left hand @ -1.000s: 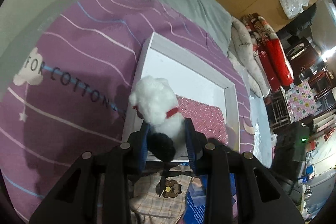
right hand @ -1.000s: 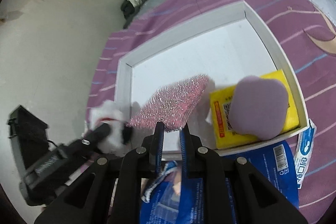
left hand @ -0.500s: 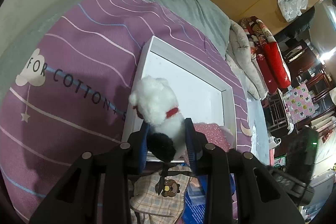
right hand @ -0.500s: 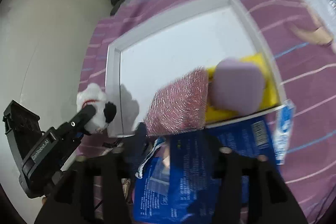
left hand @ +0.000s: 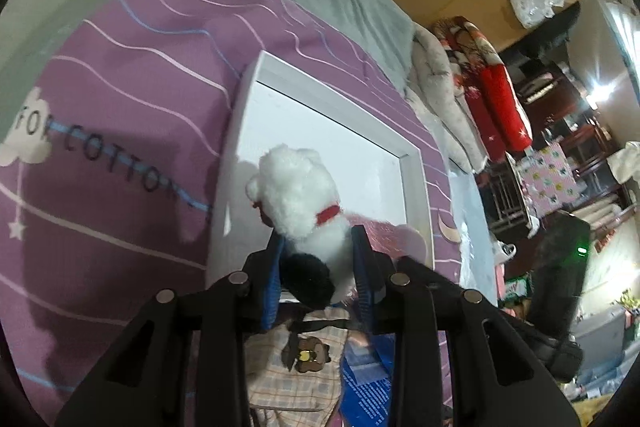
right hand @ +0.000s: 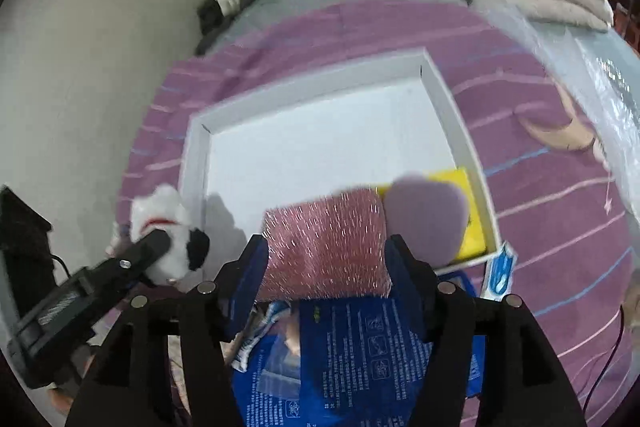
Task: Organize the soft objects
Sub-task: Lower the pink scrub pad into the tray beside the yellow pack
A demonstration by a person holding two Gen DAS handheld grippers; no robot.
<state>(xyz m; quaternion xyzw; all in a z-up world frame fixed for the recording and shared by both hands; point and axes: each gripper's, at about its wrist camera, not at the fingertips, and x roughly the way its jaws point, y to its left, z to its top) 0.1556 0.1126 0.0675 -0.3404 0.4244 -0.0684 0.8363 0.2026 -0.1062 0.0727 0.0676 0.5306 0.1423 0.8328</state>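
Tongs (right hand: 325, 267) now parted beside cloth (right hand: 324, 239)

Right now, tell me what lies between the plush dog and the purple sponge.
The pink glittery cloth lies between them in the white tray, seen from the right wrist view.

Purple striped bedsheet (left hand: 132, 75) beside a pale wall (right hand: 80, 47).

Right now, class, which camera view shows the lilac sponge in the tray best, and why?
The right wrist view: the lilac sponge lies in plain sight on the yellow pack in the white tray. In the left wrist view only a pale edge peeps past the plush toy.
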